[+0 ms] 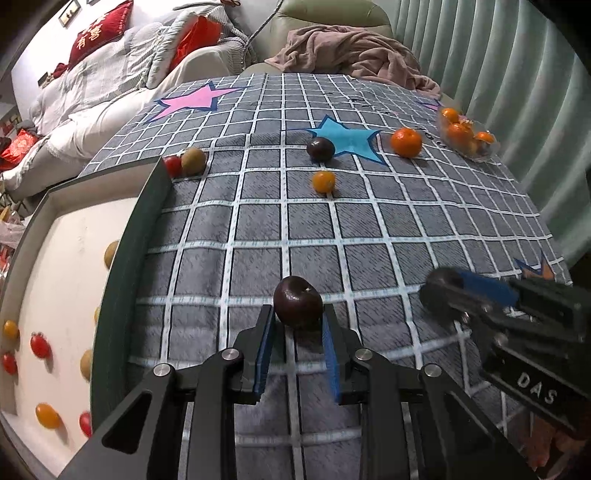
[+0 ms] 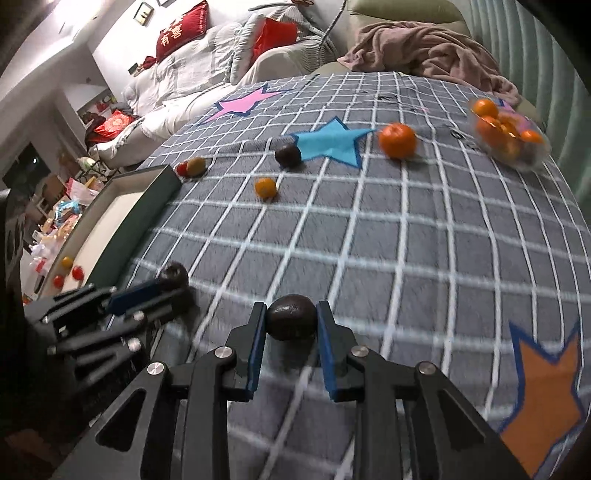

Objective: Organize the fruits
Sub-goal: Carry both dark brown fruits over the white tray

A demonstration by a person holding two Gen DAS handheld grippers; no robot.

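place: home living room | evidence: white sofa with red cushions beyond the worktop's checked cloth; pink blanket on armchair right of sofa; curtain further right

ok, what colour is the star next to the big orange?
Light blue with a darker blue outline; the star lies just left of the big orange. Left wrist view shows it sharpest.

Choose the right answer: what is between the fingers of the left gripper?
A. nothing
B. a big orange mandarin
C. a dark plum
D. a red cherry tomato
C: in the left wrist view the left gripper has its blue-padded fingers closed against the two sides of a dark plum, which sits on the checked cloth.
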